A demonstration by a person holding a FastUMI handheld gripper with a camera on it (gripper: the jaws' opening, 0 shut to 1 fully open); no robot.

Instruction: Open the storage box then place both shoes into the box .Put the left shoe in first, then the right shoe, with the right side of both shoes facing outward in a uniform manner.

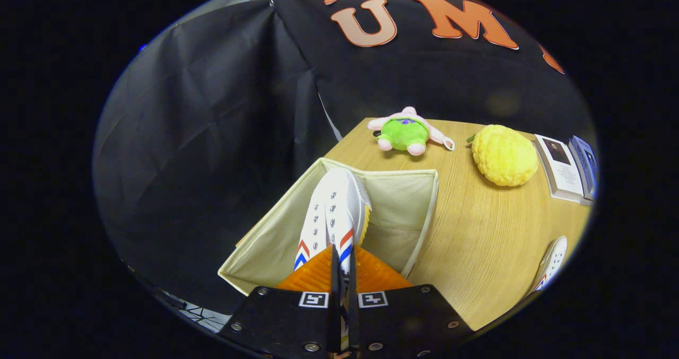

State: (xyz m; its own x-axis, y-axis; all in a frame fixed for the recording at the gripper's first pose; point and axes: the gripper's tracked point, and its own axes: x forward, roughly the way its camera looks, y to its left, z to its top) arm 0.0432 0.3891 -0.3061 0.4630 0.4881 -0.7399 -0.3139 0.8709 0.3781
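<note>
White canvas sneaker (333, 216), striped red and blue, is pinched at its heel by our gripper (343, 266), fingers nearly together on it; we hold it toe-forward over the open beige fabric storage box (408, 200) on the wooden table (477, 253); beyond lie a green plush toy (406, 133), a yellow bumpy ball (504, 155), a booklet (562, 173); the second sneaker (551, 261) rests well apart on the table.
</note>
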